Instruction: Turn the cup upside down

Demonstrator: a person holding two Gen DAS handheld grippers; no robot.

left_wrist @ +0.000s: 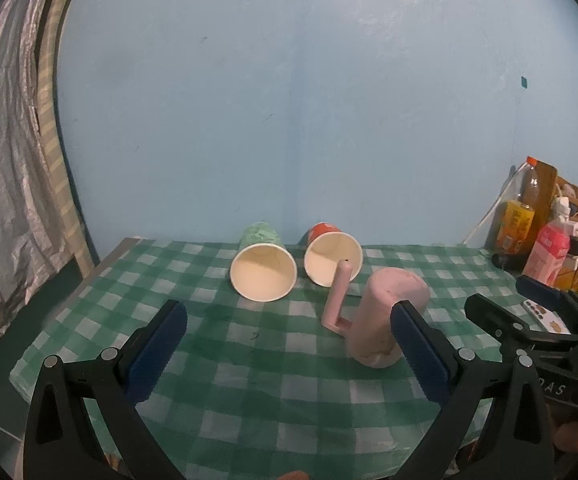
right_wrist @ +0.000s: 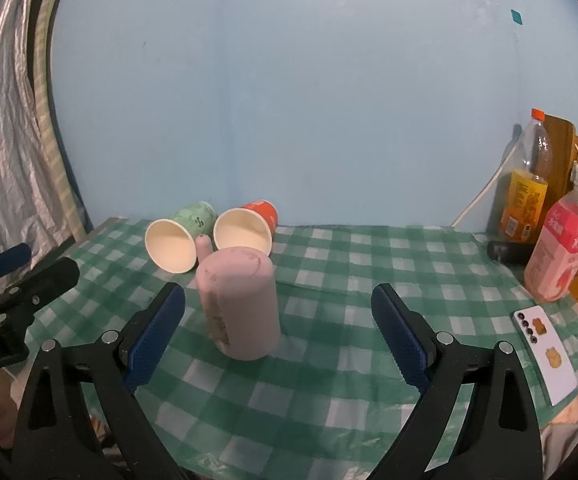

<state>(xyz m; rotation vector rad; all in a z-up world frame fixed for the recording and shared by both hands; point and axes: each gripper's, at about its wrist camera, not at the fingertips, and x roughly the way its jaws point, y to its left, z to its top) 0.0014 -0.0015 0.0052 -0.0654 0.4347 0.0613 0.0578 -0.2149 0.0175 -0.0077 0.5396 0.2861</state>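
A pink mug (left_wrist: 389, 312) with a handle stands mouth down on the green checked tablecloth (left_wrist: 273, 392); it also shows in the right wrist view (right_wrist: 241, 300). My left gripper (left_wrist: 289, 344) is open and empty, its right finger just in front of the mug. My right gripper (right_wrist: 279, 336) is open and empty, with the mug between and beyond its fingers, closer to the left one. A green paper cup (left_wrist: 263, 270) and a red paper cup (left_wrist: 331, 256) lie on their sides behind the mug, mouths toward me.
Bottles (right_wrist: 523, 196) and a pink carton (right_wrist: 559, 248) stand at the right edge by a wooden rack. A white phone (right_wrist: 545, 354) lies at the front right. A curtain (right_wrist: 5, 120) hangs at left. The blue wall is behind the table.
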